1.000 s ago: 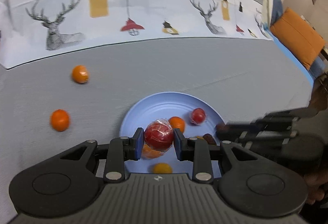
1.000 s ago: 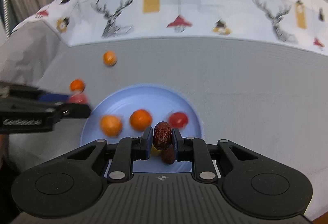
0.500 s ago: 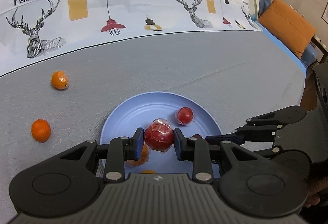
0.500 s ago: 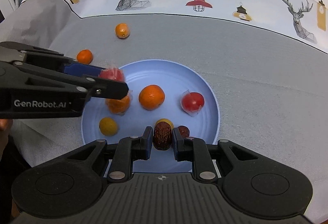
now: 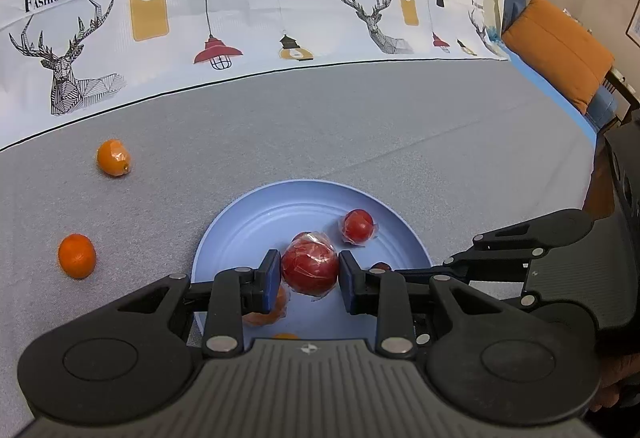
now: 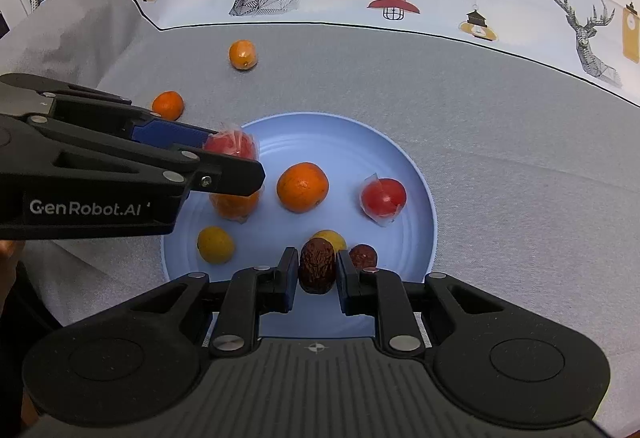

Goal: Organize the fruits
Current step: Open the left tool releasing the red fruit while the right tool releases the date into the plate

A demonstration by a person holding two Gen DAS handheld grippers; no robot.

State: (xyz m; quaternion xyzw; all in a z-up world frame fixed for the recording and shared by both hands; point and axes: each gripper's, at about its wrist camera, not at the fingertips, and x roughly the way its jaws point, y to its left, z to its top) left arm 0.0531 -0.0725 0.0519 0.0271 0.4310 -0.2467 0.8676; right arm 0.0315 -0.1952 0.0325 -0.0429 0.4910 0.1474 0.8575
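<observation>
Fruits sit in the blue plate (image 6: 420, 197); your left gripper (image 5: 309, 272) jaws clamp a wrapped red fruit (image 5: 310, 266), your right gripper (image 6: 316, 272) jaws apparently pinch a date (image 6: 317, 270).

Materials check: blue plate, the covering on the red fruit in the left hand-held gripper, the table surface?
Blue plate: looks like matte plastic or melamine, judging by its soft sheen and faint concentric rings.
Red fruit in the left hand-held gripper: covered in thin clear film, with crinkles, glints and loose corners.
Table surface: grey woven cloth with a fine grain and slight creases, and a printed white band behind it.
</observation>
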